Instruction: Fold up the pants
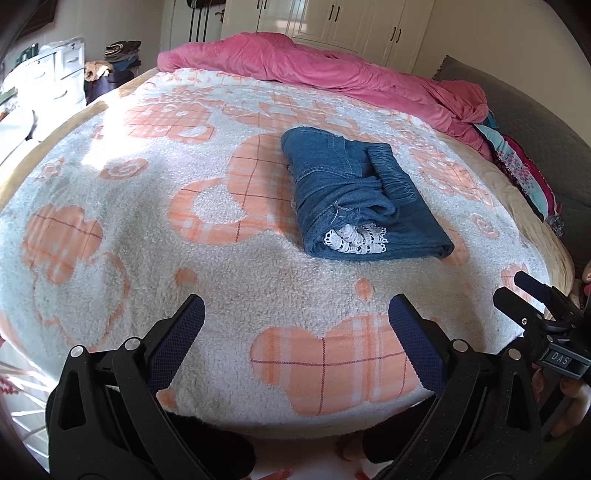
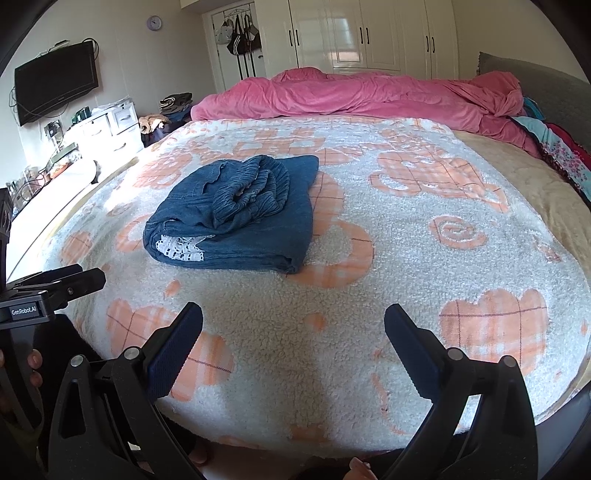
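Daylight floods in from the left, washing out the blanket (image 1: 110,147) edge and white drawers (image 2: 110,129) in glare. Wardrobe doors (image 2: 351,33) carry a bright reflection. Fisheye distortion bows the bed and darkens the corners; the centre stays sharp, shadows soft.

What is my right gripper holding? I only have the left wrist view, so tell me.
Observer: Nothing. The right gripper is open, and only the blanket shows between its fingers.
Operator: Tell me what is on the left wall; my view barely catches it.
Observer: A television is mounted there, and its screen is dark.
Operator: Report anything else on that wall.
Observer: A round clock hangs higher up, to the right of the television.
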Demonstrator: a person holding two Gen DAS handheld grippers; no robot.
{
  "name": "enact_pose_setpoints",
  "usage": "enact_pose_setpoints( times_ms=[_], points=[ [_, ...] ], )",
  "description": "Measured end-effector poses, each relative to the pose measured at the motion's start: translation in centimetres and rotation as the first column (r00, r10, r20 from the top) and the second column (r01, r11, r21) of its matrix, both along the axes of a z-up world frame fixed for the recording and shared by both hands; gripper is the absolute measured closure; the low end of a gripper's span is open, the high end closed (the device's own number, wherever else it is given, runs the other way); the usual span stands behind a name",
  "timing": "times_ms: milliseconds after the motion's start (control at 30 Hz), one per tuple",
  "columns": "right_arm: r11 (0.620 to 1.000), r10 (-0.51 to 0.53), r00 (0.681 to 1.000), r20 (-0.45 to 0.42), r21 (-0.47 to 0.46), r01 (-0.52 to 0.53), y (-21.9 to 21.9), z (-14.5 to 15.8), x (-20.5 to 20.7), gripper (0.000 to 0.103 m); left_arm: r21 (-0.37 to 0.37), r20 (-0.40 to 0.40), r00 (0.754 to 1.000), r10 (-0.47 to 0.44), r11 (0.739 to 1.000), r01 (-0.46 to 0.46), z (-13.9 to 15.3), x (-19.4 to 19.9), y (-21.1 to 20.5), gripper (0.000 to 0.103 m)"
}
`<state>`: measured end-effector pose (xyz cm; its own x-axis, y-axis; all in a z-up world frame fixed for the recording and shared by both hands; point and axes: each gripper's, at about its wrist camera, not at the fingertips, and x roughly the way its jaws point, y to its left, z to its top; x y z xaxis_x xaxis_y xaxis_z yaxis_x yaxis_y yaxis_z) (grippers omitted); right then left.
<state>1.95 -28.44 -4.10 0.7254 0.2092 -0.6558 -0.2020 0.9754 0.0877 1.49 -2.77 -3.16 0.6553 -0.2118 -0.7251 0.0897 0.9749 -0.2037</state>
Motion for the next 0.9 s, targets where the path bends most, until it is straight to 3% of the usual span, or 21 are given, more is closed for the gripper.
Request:
enact_pose_setpoints(
  times_ms=[633, 767, 900],
  points=[
    [1.000, -0.017, 0.999, -0.034, -0.026, 0.016, -0.5, -0.8, 1.6, 0.005, 0.042, -0.028, 0.999, 0.022, 0.999, -0.021, -0.7, 0.9, 0.9, 0.009],
    [0.998, -0.038, 0.998, -0.044, -0.044, 0.036, -1.4, -1.1, 2.7, 0.005, 0.010, -0.085, 0.995, 0.051, 0.999, -0.050, -1.9, 1.9, 2.5, 0.009],
    [0.994, -0.096, 0.994, -0.046, -0.050, 0.094, -3.8, -1.0, 4.4, 0.005, -0.001, -0.078, 0.991, 0.111, 0.994, -0.111, -1.8, 3.0, 5.4, 0.009]
  ],
)
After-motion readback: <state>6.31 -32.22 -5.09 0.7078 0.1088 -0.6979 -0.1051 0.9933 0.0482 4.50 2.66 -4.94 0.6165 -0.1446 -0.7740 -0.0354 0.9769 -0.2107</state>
